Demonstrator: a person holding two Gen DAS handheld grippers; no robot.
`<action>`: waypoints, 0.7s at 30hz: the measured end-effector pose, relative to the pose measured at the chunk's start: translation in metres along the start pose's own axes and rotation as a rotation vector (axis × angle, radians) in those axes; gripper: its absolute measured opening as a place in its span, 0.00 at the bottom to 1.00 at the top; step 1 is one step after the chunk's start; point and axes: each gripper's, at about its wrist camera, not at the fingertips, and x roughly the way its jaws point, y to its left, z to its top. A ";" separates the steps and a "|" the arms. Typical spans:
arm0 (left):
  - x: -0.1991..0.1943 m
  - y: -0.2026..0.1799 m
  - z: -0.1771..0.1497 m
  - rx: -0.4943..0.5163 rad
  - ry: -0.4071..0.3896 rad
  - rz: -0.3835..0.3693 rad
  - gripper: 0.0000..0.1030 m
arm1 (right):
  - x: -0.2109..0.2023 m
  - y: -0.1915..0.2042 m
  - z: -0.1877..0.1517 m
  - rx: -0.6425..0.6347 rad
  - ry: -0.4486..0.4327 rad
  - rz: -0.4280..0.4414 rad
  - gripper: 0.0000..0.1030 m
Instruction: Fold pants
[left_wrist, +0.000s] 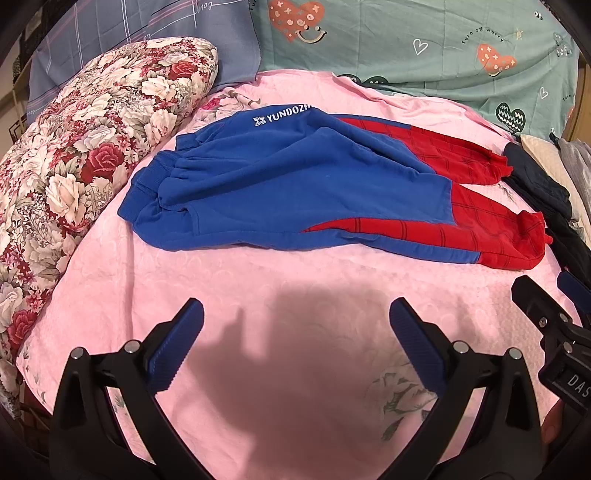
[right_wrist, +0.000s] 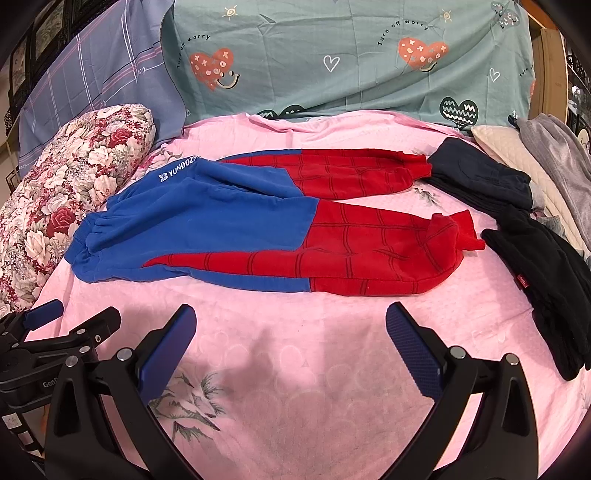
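Observation:
Blue and red pants (left_wrist: 295, 184) lie spread flat on the pink bedsheet (left_wrist: 295, 295), waistband at the left, red leg cuffs at the right; they also show in the right wrist view (right_wrist: 258, 229). My left gripper (left_wrist: 295, 317) is open and empty, hovering over bare sheet in front of the pants. My right gripper (right_wrist: 291, 321) is open and empty, also short of the pants' near edge. Each gripper shows at the edge of the other's view: the right one (left_wrist: 554, 317) and the left one (right_wrist: 70, 321).
A floral pillow (left_wrist: 74, 166) lies left of the pants. Dark folded clothes (right_wrist: 535, 277) and a beige and grey pile (right_wrist: 535, 155) sit at the right. Green and grey-blue bedding (right_wrist: 332, 59) stands behind.

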 end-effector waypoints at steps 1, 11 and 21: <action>0.000 0.000 0.000 0.000 0.000 0.000 0.98 | 0.000 0.000 0.000 0.001 0.000 0.000 0.99; 0.000 0.000 0.000 -0.002 0.005 0.000 0.98 | 0.001 0.000 -0.001 0.003 0.004 -0.001 0.99; 0.001 0.001 0.000 -0.003 0.010 0.000 0.98 | 0.003 -0.001 -0.001 0.001 0.007 0.001 0.99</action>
